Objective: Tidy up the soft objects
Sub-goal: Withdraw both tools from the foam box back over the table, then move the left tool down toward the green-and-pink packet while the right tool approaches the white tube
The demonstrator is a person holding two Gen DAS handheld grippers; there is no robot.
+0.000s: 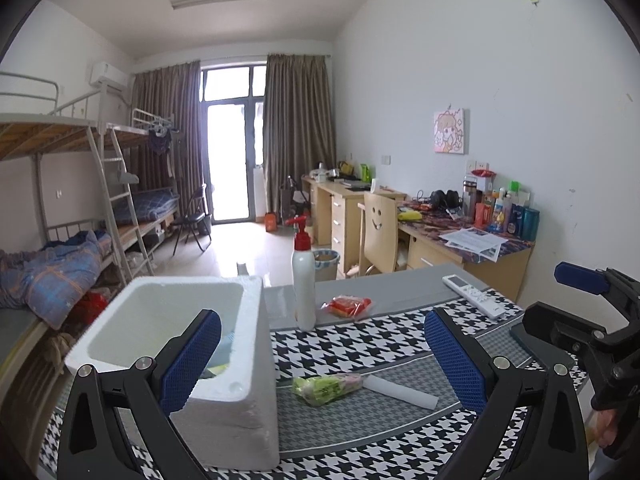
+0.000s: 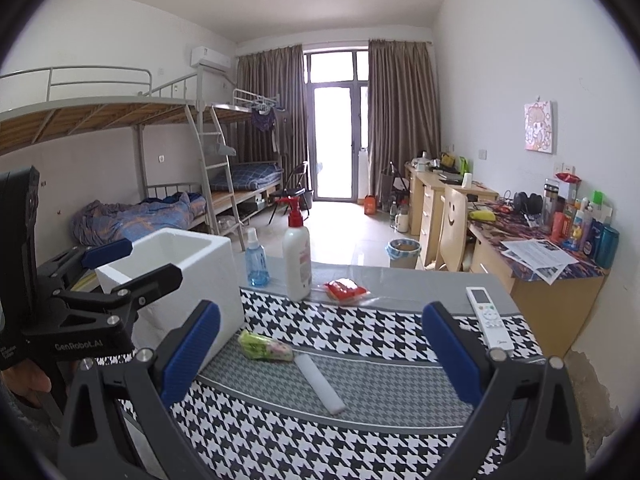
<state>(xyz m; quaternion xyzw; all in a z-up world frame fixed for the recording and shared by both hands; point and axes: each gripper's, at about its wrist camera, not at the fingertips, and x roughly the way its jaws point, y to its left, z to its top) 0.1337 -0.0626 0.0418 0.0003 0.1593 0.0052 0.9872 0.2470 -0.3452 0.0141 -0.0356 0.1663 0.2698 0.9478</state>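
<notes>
Soft packets lie on your houndstooth table cover (image 2: 360, 432): a green-and-pink wrapped packet (image 2: 266, 346) just beside the white foam box (image 2: 192, 264), touching a white foam cylinder (image 2: 320, 383) at one end, and a red packet (image 2: 345, 289) near the white pump bottle (image 2: 297, 258) with its red pump. A blue spray bottle (image 2: 256, 258) stands beside the box. A white remote control (image 2: 489, 316) lies to the right. Your left gripper (image 1: 322, 354) and right gripper (image 2: 320, 354) both hang with fingers wide apart, holding nothing. "GenRobot.AI" reads on the left gripper's body. Blue and yellow-green items (image 1: 219, 360) sit inside the box.
</notes>
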